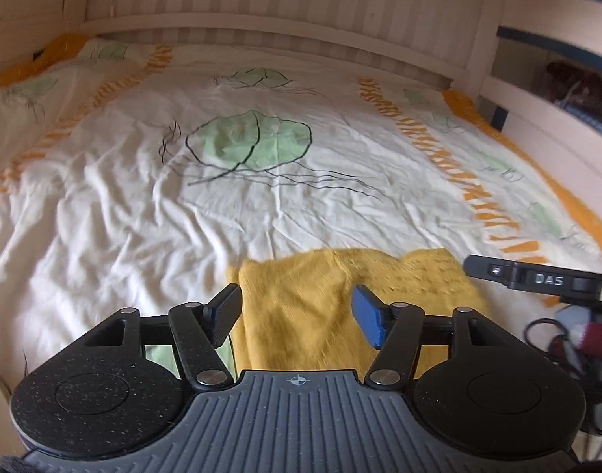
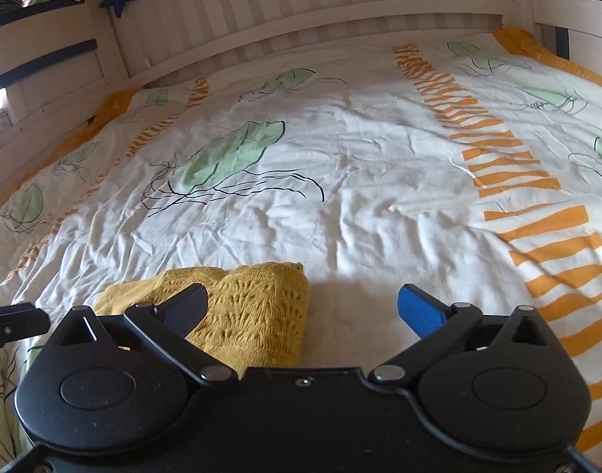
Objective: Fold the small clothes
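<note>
Letting go after a fold, by the look of it: left gripper (image 1: 297, 317) and right gripper (image 2: 313, 311) both hang open w/ nothing held, over the yellow knit garment (image 1: 332, 307) lying bunched on the bedsheet (image 1: 143, 197) at its near edge. Next move prob. calls for re-gripping 2 edges to fold again or flatten it.

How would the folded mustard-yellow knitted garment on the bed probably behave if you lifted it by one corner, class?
The mustard-yellow knitted garment would probably go floppy and unfold, since it lies in soft, loose layers. Its open lacy knit suggests it is light and may stretch or snag on the fingers. It seems unlikely to slide when pushed; it would more likely bunch up on the wrinkled white patterned bed cover.
</note>
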### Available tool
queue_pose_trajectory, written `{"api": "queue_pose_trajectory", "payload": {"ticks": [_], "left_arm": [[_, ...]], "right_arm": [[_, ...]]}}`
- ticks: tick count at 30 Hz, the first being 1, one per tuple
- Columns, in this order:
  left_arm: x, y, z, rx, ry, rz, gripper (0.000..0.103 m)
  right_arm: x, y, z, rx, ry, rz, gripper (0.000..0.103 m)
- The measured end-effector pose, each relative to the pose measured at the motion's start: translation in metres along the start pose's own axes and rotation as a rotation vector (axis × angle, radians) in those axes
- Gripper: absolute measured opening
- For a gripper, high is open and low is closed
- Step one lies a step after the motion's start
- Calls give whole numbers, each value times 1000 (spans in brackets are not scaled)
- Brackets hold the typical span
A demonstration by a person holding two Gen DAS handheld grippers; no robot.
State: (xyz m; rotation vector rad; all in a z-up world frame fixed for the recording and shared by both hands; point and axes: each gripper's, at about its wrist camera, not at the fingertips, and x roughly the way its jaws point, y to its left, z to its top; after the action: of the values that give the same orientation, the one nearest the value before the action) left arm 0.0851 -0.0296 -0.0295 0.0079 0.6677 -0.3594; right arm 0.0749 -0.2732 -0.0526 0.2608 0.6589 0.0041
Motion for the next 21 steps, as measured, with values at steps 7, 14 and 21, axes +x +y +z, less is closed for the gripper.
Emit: {"api": "queue_pose_trajectory", "payload": {"ticks": [7, 14, 21], "left_arm": [[60, -4, -5, 106, 117, 140, 63], [74, 25, -14, 13, 142, 184, 82], [43, 16, -5, 19, 119, 169, 88]], "right_arm": [[32, 9, -6, -64, 95, -59, 103], [42, 5, -14, -57, 111, -73, 103], [4, 15, -3, -84, 20, -126, 103]]}}
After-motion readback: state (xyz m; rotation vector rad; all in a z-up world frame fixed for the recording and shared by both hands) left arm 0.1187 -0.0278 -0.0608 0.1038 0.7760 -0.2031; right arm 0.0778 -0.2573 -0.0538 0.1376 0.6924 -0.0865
